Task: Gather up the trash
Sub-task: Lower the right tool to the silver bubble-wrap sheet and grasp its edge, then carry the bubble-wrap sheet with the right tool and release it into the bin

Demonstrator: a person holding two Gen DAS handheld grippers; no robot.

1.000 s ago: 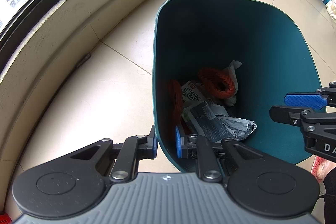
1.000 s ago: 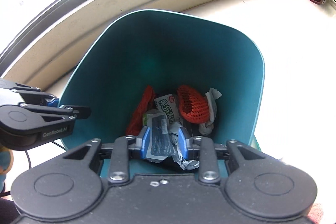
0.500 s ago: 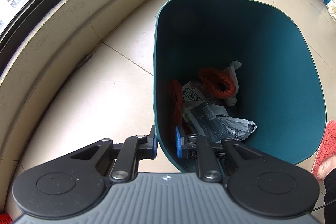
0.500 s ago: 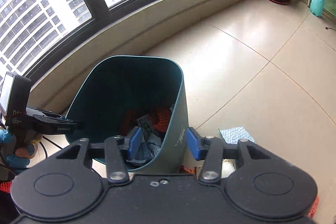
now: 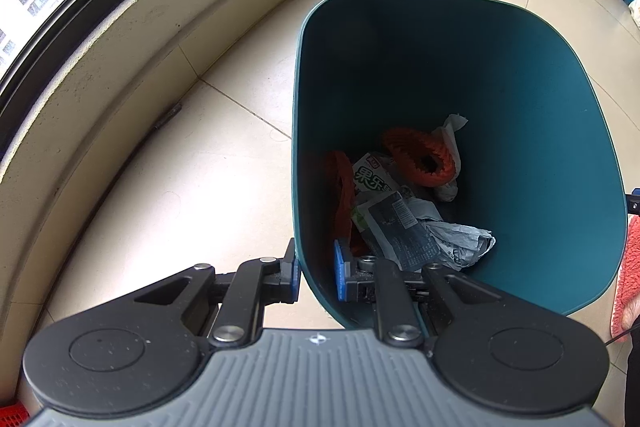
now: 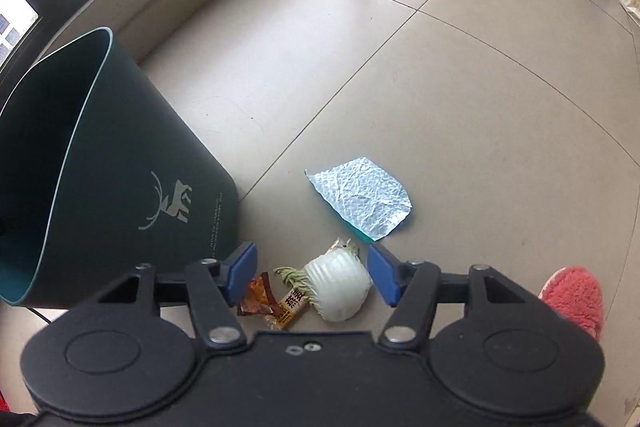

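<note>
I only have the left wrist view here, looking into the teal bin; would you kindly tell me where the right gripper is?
Observer: The right gripper is open, over the floor beside the teal bin.
Operator: Thank you. Is any trash near it?
Observer: Yes, a white vegetable stump lies on the floor, framed between its fingers.
Operator: Is anything else left out there?
Observer: A crumpled blue-white sheet lies flat on the tiles just beyond the stump.
</note>
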